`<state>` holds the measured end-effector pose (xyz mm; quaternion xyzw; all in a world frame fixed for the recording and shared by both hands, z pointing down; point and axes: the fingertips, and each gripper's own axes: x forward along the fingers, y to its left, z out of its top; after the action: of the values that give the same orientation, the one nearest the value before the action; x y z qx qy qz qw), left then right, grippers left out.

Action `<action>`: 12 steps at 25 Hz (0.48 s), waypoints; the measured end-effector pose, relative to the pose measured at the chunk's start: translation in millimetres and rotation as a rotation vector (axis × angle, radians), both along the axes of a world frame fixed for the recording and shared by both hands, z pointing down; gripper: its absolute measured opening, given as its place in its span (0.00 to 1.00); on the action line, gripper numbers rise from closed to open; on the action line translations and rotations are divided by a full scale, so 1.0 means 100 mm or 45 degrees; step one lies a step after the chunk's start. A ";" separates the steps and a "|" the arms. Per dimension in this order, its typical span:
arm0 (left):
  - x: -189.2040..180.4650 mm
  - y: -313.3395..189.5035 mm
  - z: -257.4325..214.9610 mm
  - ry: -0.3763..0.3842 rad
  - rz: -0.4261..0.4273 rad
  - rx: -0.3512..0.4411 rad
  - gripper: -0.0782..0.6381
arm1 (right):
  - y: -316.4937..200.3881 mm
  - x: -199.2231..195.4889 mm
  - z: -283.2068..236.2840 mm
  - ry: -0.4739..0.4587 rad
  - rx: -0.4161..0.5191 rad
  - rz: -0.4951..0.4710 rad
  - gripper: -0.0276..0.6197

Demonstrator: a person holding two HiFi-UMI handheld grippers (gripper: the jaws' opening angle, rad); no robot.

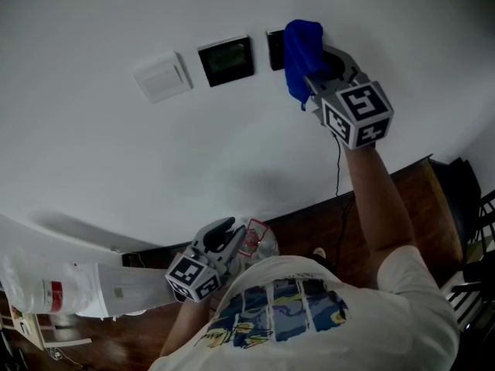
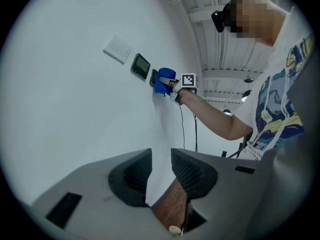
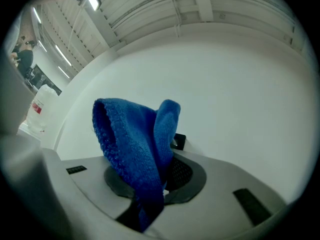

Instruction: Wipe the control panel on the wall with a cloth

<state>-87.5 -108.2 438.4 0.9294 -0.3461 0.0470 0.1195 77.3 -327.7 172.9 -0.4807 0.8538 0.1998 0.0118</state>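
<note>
On the white wall hang a white switch plate (image 1: pixel 162 76), a dark screen panel (image 1: pixel 226 60) and a second dark control panel (image 1: pixel 274 49). A blue cloth (image 1: pixel 301 56) is pressed over that second panel's right part, and my right gripper (image 1: pixel 319 74) is shut on it. In the right gripper view the cloth (image 3: pixel 132 144) bulges up from between the jaws, with a corner of the panel (image 3: pixel 179 141) showing behind it. My left gripper (image 1: pixel 226 229) hangs low near my chest, well below the panels. In its own view, the left gripper (image 2: pixel 161 171) is open and holds nothing.
A thin black cable (image 1: pixel 338 168) runs down the wall below the right gripper. The brown wooden floor (image 1: pixel 379 207) lies beneath. A white bin with a red label (image 1: pixel 54 294) stands at lower left, a crumpled plastic bag (image 1: pixel 257 238) near the left gripper, and dark furniture (image 1: pixel 464 199) at right.
</note>
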 end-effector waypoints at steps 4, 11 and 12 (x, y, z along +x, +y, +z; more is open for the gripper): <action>0.14 -0.07 -0.04 0.003 0.011 0.010 0.24 | -0.04 0.22 0.00 -0.002 -0.006 0.020 0.18; 0.39 -0.17 -0.07 -0.003 0.017 0.013 0.24 | -0.13 0.54 0.03 -0.001 -0.014 0.040 0.18; 0.43 -0.18 -0.07 -0.005 0.019 0.011 0.24 | -0.16 0.57 0.04 -0.003 -0.019 0.042 0.18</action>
<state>-44.1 -126.4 431.2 0.9323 -0.3397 0.0483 0.1144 134.6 -343.3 176.9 -0.4951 0.8471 0.1932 0.0058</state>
